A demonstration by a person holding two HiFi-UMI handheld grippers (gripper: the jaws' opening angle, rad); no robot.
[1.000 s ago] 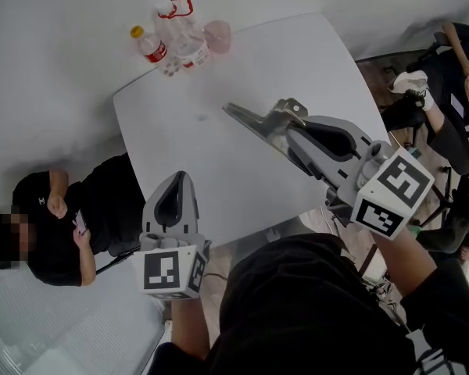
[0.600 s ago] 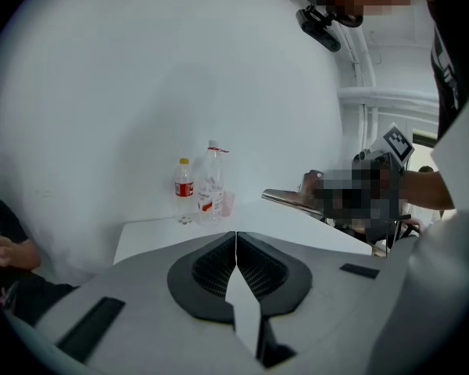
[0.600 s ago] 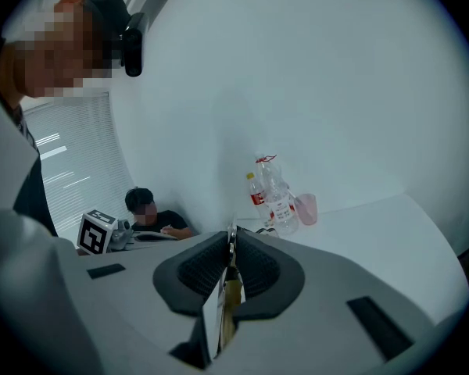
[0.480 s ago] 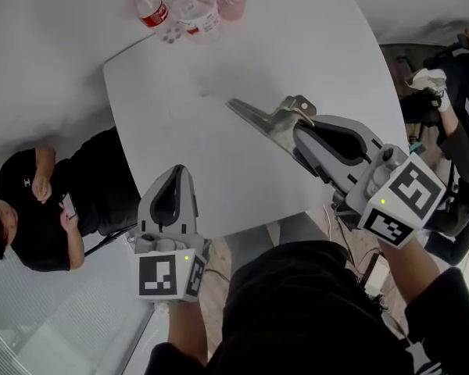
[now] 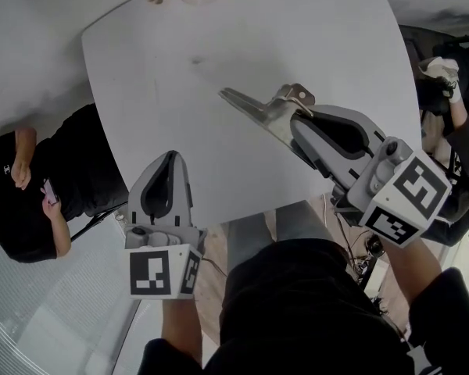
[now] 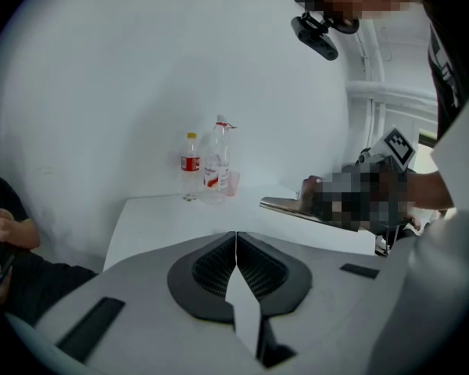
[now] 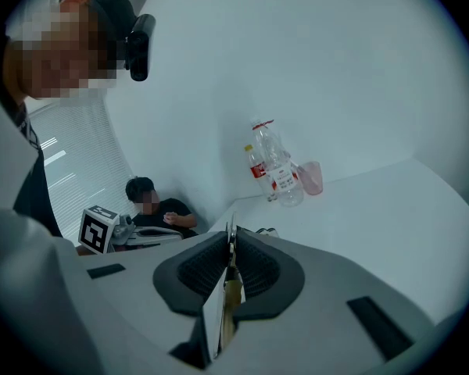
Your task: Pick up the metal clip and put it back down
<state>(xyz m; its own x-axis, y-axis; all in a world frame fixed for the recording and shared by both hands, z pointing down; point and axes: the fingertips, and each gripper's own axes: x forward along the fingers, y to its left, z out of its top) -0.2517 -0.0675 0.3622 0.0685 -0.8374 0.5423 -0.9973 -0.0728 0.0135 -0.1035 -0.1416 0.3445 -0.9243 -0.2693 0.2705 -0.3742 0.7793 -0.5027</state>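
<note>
Metal clip (image 5: 258, 109) clamped in my right gripper (image 5: 295, 128), its long flat blade sticking out ahead of the jaws over the white worktop (image 5: 219, 37). From the left gripper view the blade (image 6: 285, 205) looks lifted clear of the surface, tho I can't be sure the tip isn't brushing it. In the right gripper view (image 7: 231, 241) the pads are pressed on a thin metal edge (image 7: 232, 231) w/ only a sliver of gap btwn them, so the hold is on the clip's rear end, near its humped spring part.

My left gripper (image 5: 170, 158) hangs back and to the left of the right one, jaws together w/ nothing btwn them (image 6: 236, 237), and has no share in the hold.

How it should handle, as I judge it: stiff, thin, bare metal, so no give under the pads and prob. slippery. Light enough overall, but most of its length sits fwd of the grip, so it could pivot or droop in the pads if I tilt or jolt. Not fragile. Best hold is where it's now taken, across the flat faces close to the spring end. For the put-down I'd lower it level till the blade lies flat, then let go.

Bottles (image 7: 275, 166) and a pink cup (image 7: 311, 178) stand well ahead of the right gripper, far from the clip.
</note>
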